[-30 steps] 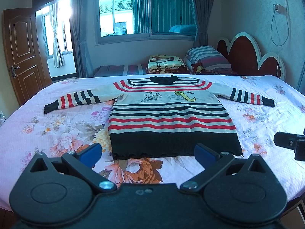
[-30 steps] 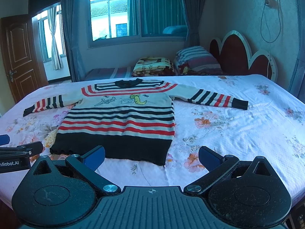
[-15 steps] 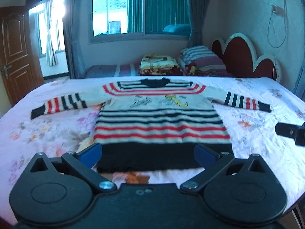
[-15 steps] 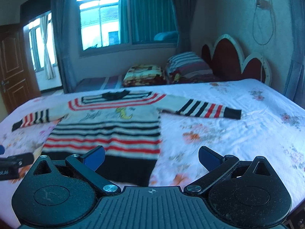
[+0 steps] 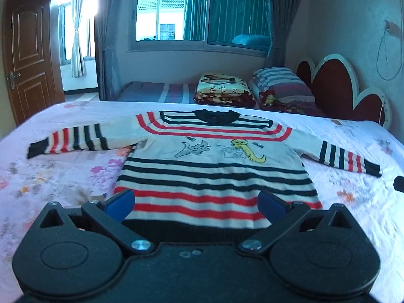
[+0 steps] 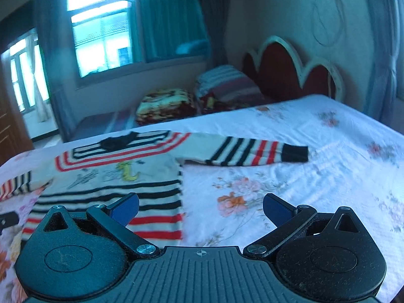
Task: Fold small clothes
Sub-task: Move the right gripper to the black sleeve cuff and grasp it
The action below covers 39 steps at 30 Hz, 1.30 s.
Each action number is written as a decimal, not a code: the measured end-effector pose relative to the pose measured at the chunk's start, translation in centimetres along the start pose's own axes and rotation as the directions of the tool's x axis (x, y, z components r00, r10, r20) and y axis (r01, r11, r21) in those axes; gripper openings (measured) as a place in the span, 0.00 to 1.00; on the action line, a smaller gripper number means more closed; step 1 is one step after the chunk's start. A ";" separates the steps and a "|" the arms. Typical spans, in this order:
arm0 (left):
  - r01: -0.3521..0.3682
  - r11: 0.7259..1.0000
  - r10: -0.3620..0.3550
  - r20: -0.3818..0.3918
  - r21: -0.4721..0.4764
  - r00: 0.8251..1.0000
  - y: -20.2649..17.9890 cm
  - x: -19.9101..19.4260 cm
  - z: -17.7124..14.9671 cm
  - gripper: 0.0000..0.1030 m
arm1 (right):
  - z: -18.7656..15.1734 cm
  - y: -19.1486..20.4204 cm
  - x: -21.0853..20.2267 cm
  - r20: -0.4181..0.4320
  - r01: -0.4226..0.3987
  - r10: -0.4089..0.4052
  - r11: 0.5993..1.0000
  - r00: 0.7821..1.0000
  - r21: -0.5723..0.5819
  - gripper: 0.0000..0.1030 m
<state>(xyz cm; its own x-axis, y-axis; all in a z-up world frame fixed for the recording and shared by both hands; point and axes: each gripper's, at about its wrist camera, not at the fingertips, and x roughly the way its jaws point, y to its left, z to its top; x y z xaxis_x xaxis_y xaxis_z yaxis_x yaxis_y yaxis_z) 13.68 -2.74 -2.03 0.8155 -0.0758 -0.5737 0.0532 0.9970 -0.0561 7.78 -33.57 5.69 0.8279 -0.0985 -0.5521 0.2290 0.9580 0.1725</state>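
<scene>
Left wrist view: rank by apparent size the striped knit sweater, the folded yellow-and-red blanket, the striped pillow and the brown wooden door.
1. Striped knit sweater, largest by far, though nearest.
2. Brown wooden door, partly cut off by the frame.
3. Striped pillow and folded yellow-and-red blanket look alike; unranked.

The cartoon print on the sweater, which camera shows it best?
The left wrist view. The cartoon print sits near centre and sharp, grey and yellow figures both clear on the sweater. In the right wrist view the print is off to the left, blurred by motion, with only the yellow figure easy to make out.
</scene>
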 end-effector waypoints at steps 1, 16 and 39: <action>0.040 0.999 -0.040 -0.017 -0.016 0.999 0.1 0.7 0.2 1.00 | 0.3 -0.4 0.5 0.004 0.004 -0.004 1.000 1.000 0.011 1.00; 0.089 0.996 -0.089 -0.052 -0.005 0.995 -2.6 11.7 1.8 1.00 | 2.8 -6.3 9.9 -0.005 0.118 -0.118 0.989 0.993 0.085 0.99; -0.026 0.997 0.047 -0.292 0.073 0.955 -5.4 28.5 5.4 0.96 | 3.8 -20.4 28.5 -0.141 0.193 -0.141 0.856 0.980 0.479 0.53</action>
<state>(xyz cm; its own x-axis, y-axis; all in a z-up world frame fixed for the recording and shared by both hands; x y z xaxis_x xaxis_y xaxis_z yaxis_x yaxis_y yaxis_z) 39.71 -10.19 -13.66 0.6133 -0.0304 -0.7893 0.0737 0.9971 0.0189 28.66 -56.93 -10.51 0.7067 -0.1940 -0.6804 0.6009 0.6722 0.4324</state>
